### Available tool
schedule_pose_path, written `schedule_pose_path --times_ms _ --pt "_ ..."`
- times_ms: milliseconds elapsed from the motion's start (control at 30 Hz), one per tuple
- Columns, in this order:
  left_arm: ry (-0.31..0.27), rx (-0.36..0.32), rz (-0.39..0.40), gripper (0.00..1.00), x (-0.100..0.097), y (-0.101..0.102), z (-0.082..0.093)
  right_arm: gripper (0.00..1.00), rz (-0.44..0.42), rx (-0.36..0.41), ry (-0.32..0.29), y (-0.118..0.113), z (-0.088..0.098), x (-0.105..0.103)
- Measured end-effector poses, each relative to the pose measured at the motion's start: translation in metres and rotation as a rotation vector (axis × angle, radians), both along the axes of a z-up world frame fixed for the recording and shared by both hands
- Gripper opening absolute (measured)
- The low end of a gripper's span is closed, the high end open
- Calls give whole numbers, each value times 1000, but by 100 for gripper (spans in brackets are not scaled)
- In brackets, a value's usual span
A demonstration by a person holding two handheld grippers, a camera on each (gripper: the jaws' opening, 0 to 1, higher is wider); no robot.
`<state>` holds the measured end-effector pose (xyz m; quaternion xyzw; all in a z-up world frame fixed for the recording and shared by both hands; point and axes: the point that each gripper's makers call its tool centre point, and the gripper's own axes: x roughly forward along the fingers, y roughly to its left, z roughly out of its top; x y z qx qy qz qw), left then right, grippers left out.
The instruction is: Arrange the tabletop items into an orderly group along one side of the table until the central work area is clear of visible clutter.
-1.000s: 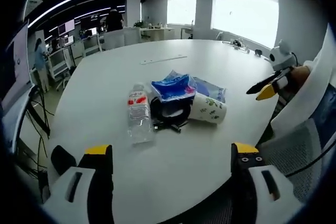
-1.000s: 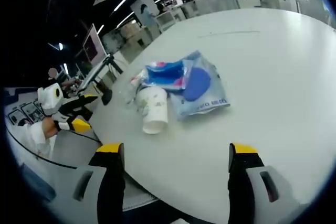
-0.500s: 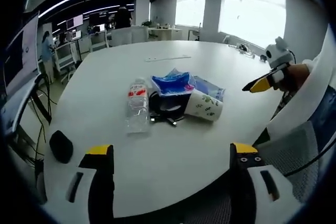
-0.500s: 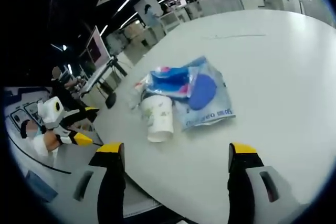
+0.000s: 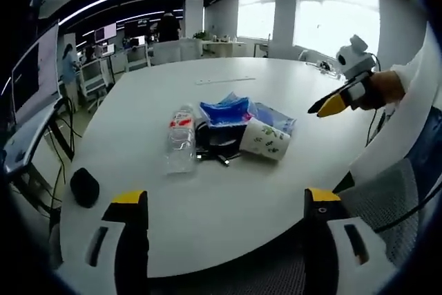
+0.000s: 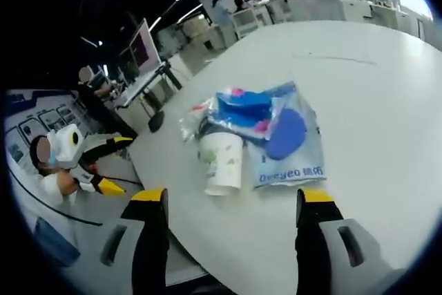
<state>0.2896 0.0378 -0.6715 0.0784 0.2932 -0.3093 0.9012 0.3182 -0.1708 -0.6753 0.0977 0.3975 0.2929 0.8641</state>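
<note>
Both grippers hang off the table edge with jaws wide and empty: left gripper, right gripper. The pile lies at 12 o'clock mid-table: cup on its side, bottle, blue bags. Best take the cup first, jaws across its body

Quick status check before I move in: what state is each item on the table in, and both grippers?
water bottle: lying on its side, cap on, looks nearly empty.
paper cup: tipped over on its side, mouth open.
blue wipes pack: lying on top of the pile.
clear plastic bag: flat on the white table.
black cable: loosely coiled.
left gripper: open, empty.
right gripper: open, empty.
</note>
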Motion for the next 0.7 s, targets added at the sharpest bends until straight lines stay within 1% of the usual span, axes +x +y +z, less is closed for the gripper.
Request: schedule_pose_path --times_ms 67,100,133,200,333,400,467,500,633,700 --pt "-10 21 2 94 0 0 -3 69 50 -22 -25 5 4 4" --pt "-14 42 -1 93 0 1 -5 68 70 -31 -33 7 5 5" --pt "-20 82 -8 92 0 2 -9 67 101 -46 -42 10 6 6" --pt "-26 106 -17 89 0 0 -12 67 126 -62 -45 15 6 8" --pt "-70 133 -40 86 -1 -2 -9 65 173 -67 -59 27 11 11" --pt "-71 143 -46 86 -1 -3 -11 64 211 -77 -76 32 12 12" --pt "-55 155 -52 87 -1 -3 -16 64 294 -100 -112 39 14 13" --pt "-44 167 -57 87 -3 -3 -19 63 354 -109 -125 43 14 11" --pt "-52 156 -77 86 -4 -6 -16 58 471 -103 -164 52 23 16" --pt "-48 162 -80 86 -5 -6 -18 56 557 -140 -198 53 26 21"
